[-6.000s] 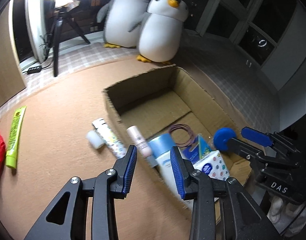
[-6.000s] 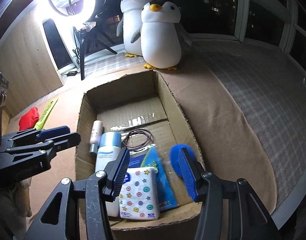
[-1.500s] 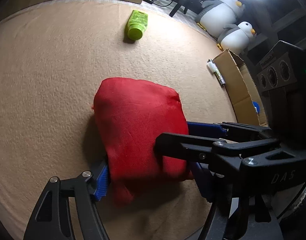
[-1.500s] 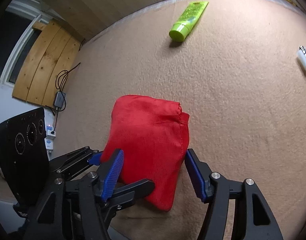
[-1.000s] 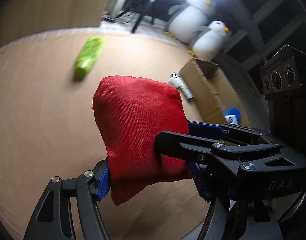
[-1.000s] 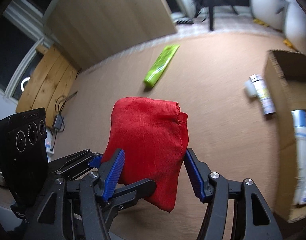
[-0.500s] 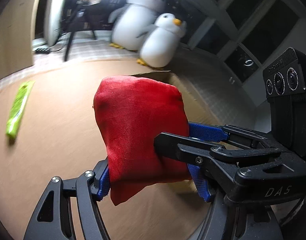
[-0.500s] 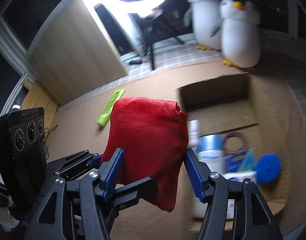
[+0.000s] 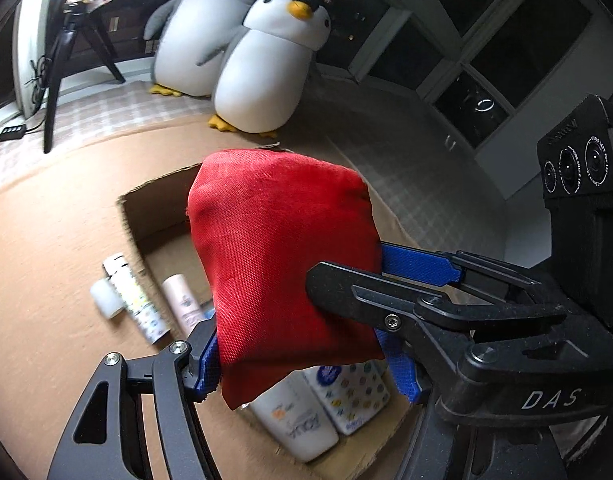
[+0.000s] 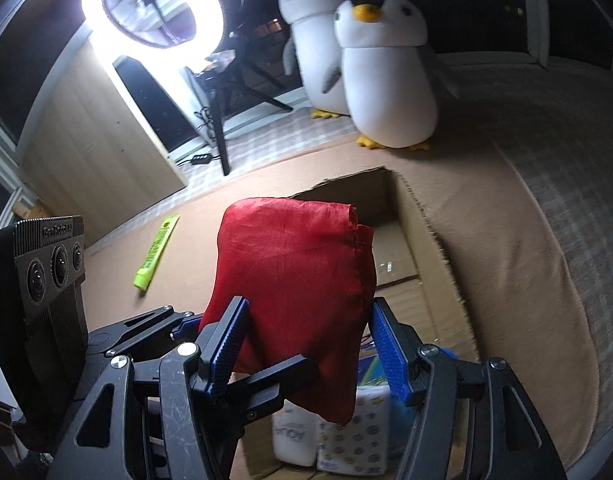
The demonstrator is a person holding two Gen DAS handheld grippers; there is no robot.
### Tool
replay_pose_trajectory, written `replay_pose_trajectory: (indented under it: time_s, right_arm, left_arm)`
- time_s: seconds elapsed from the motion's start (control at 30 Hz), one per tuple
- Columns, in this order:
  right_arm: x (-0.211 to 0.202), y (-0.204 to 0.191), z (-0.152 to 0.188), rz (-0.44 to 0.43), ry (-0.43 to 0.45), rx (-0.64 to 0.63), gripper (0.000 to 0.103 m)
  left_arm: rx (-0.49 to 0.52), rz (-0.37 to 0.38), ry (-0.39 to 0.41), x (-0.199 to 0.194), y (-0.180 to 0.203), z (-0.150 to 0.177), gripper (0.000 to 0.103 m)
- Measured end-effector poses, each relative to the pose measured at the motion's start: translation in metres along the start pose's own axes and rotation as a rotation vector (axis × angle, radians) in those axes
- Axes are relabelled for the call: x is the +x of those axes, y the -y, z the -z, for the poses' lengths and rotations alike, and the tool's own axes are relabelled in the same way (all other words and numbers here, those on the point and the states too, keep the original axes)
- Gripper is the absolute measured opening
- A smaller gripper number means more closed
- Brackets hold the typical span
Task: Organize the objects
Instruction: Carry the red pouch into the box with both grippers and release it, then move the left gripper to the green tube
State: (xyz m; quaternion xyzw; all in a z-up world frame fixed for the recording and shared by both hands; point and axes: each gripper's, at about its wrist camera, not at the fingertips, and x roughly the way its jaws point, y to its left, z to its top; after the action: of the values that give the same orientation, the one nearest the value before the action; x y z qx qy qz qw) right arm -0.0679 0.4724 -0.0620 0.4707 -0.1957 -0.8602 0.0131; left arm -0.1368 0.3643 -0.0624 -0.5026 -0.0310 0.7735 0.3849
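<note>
"DAS" on right tool (image 9: 386, 304) body; "AQUA" on white bottle (image 9: 294, 420).

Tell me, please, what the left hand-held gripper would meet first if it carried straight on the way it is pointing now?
Probably the cardboard box. The left hand-held gripper holds the red cloth bag over the box's near end, so the bag would likely reach the box floor or far wall first, though depth is unclear.

The red bag (image 9: 278, 248) in my tools is thin woven cloth with a faint sheen and a visible weave. My left tool (image 9: 306, 364) and right tool (image 10: 310, 344) have matt black plastic arms, ribbed blue pads and bright metal screws. The box (image 10: 438, 248) is rough brown corrugated cardboard. The mat (image 9: 38, 264) looks like matt tan felt. The penguins (image 10: 386, 72) are soft plush.
</note>
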Motion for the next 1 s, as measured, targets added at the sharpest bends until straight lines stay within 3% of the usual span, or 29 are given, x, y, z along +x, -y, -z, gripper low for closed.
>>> replay_pose_trajectory:
  time_s: [0.3,0.53,1.0]
  right_arm:
    - [-0.003,0.008,-0.001,0.033,0.007,-0.003,0.058]
    - [-0.010,0.003,0.005,0.024,0.019,0.006,0.058]
    - [-0.033,-0.024,0.047,-0.029,0.061,0.025,0.058]
  left_arm:
    - [0.012,-0.034,-0.037,0.015,-0.001,-0.008,0.074]
    - [0.010,-0.048,-0.002,-0.009,-0.013,-0.001,0.074]
    - [-0.162,-0.165,0.091,-0.092,-0.109,0.030,0.074]
